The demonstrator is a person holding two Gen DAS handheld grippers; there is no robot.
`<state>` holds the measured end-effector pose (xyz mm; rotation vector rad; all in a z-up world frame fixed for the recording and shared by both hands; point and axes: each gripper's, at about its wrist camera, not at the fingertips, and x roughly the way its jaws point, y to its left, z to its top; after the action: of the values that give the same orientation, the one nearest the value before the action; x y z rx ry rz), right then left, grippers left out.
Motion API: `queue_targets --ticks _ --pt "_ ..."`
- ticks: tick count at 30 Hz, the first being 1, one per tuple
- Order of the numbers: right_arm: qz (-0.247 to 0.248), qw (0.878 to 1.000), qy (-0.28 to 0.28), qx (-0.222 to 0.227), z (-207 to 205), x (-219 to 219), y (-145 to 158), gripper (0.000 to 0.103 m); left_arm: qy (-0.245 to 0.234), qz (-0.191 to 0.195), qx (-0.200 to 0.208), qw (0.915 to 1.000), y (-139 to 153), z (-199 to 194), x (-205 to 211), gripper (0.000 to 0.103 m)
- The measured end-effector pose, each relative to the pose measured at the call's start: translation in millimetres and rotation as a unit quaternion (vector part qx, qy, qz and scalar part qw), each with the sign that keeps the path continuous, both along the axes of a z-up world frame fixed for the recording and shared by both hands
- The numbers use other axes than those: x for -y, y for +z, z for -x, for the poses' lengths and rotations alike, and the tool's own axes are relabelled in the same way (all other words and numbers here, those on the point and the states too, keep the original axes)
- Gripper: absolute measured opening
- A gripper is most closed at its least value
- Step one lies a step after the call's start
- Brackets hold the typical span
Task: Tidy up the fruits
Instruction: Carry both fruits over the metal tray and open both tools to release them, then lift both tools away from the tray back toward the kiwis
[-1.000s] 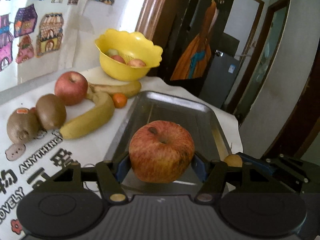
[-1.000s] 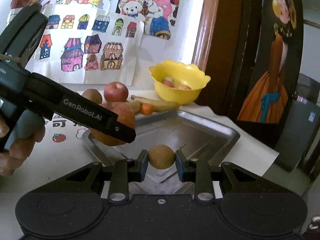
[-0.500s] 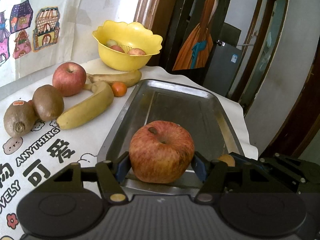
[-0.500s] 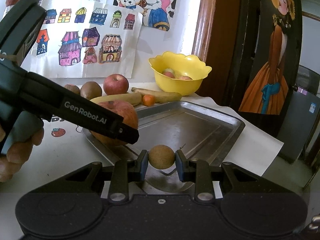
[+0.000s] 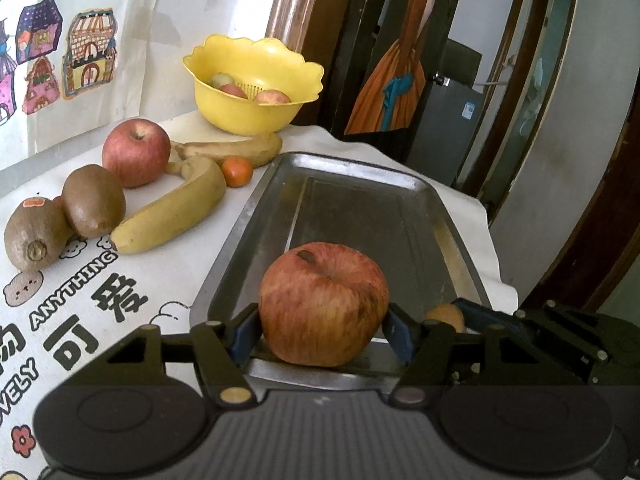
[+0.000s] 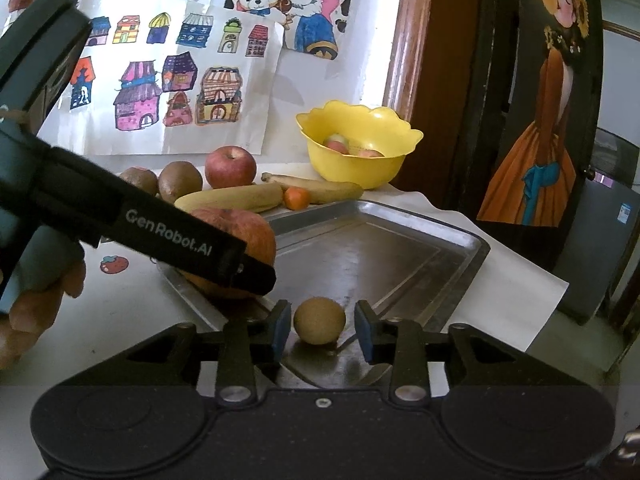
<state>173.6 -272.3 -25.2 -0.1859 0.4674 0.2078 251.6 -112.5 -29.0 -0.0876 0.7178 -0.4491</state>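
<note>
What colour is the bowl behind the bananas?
Yellow; the bowl shows best in the left wrist view.

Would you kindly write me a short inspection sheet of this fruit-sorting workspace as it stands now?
Surface: white printed tablecloth.
Job's things: metal tray; wrinkled apple at its near edge; small brown fruit resting in it. On the cloth: red apple, two kiwis, two bananas, small orange, yellow bowl with fruit.
Clutter: nothing seen.
Grippers: left tongs shut on the wrinkled apple; right tongs have just been opening, pads clear of the small brown fruit.
Cables: nothing seen.
Surroundings: drawings on wall, wooden door frame.
</note>
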Motion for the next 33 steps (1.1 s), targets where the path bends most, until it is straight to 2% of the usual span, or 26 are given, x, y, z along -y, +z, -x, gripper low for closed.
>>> queue_targets --ticks 3,7,9,12,14,24,28,33 --pt "-0.001 1.000 -0.002 0.001 1.9 0.1 0.7 0.053 0.002 -0.002 0.007 1.0000 1.4 2.0 -0.8 0.072" --pt "-0.007 1.000 -0.004 0.013 10.8 -0.8 9.1 0.067 0.002 0.002 0.034 0.9994 10.9 10.4 -4.2 0.086" --pt "-0.010 1.000 -0.007 0.025 17.9 -2.2 16.4 0.081 0.003 0.006 0.043 0.9991 16.7 14.9 -7.7 0.087" --pt "-0.019 0.999 -0.011 0.045 30.6 -6.1 29.7 0.094 0.012 0.021 0.065 0.9976 27.6 25.5 -16.3 0.099" --pt "-0.026 0.998 -0.012 0.061 41.0 -10.3 39.7 0.102 0.025 0.024 0.091 0.9953 36.3 35.3 -22.9 0.102" --pt "-0.049 0.992 -0.015 0.115 97.5 -49.9 80.1 0.102 0.077 0.020 0.161 0.9837 73.7 83.0 -74.5 0.103" --pt "-0.056 0.992 -0.011 0.113 116.0 -72.3 85.9 0.102 0.097 0.010 0.175 0.9797 84.8 102.3 -106.4 0.103" --pt "-0.055 0.995 0.002 0.085 125.7 -107.4 84.1 0.102 0.115 -0.017 0.176 0.9775 87.3 117.2 -144.4 0.103"
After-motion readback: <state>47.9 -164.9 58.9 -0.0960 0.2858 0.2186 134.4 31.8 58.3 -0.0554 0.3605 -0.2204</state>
